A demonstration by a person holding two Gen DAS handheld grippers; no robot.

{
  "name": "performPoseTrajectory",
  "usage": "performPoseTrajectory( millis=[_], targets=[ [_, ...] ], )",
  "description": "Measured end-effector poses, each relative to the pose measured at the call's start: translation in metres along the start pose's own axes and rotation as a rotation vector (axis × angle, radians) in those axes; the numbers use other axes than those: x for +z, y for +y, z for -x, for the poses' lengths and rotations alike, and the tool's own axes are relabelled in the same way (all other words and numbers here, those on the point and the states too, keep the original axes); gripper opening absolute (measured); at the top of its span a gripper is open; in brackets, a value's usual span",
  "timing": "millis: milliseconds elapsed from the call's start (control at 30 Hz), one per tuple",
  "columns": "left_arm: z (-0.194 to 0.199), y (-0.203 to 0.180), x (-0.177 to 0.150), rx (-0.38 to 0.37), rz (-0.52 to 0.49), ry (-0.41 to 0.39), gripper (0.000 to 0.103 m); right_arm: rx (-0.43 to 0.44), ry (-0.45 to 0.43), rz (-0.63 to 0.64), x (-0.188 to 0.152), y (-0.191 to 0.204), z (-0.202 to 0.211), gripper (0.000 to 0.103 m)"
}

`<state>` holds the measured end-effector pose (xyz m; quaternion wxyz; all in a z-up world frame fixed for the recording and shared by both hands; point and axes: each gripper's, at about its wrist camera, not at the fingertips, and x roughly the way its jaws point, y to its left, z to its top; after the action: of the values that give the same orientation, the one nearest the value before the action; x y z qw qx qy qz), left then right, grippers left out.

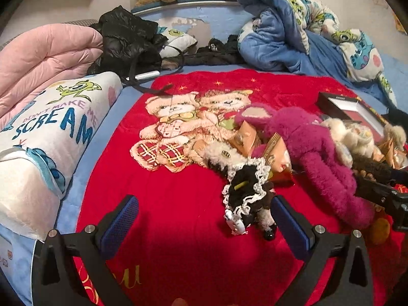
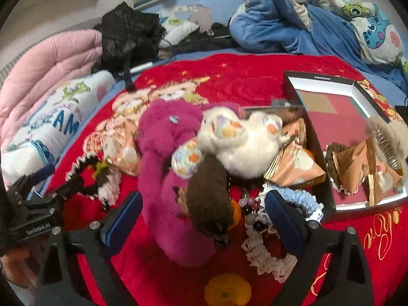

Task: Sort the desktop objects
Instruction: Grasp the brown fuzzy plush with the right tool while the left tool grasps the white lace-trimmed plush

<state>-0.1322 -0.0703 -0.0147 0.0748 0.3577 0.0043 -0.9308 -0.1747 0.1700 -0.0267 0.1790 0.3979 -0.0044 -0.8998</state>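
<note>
Red blanket [image 1: 178, 199] carries the whole heap: a magenta plush toy [image 2: 163, 137], a white plush toy [image 2: 244, 150], snack packets [image 2: 293, 163] and hair ties, with the open box [image 2: 329, 81] at the far right. Both grippers are empty, jaws spread wide. The right gripper [image 2: 204, 219] hovers over the brown hair clip [image 2: 209, 199] lying on the magenta toy; the left gripper [image 1: 206, 219] hangs near the black lace-edged hair tie [image 1: 244, 188]. Best to straddle one item only, low, so neighbouring fluff stays out.
</note>
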Motion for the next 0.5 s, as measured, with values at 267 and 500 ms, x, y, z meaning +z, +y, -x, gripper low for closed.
performPoseTrajectory(
  millis=[267,500],
  targets=[
    [-0.015,0.002,0.001,-0.053,0.042,0.064,0.103,-0.037,0.026,-0.007,-0.004,-0.006,-0.011,0.066],
    [-0.030,0.005,-0.002,-0.149,0.122,0.123,0.087,0.029,0.037,-0.097,-0.007,-0.020,-0.013,0.050]
  ],
)
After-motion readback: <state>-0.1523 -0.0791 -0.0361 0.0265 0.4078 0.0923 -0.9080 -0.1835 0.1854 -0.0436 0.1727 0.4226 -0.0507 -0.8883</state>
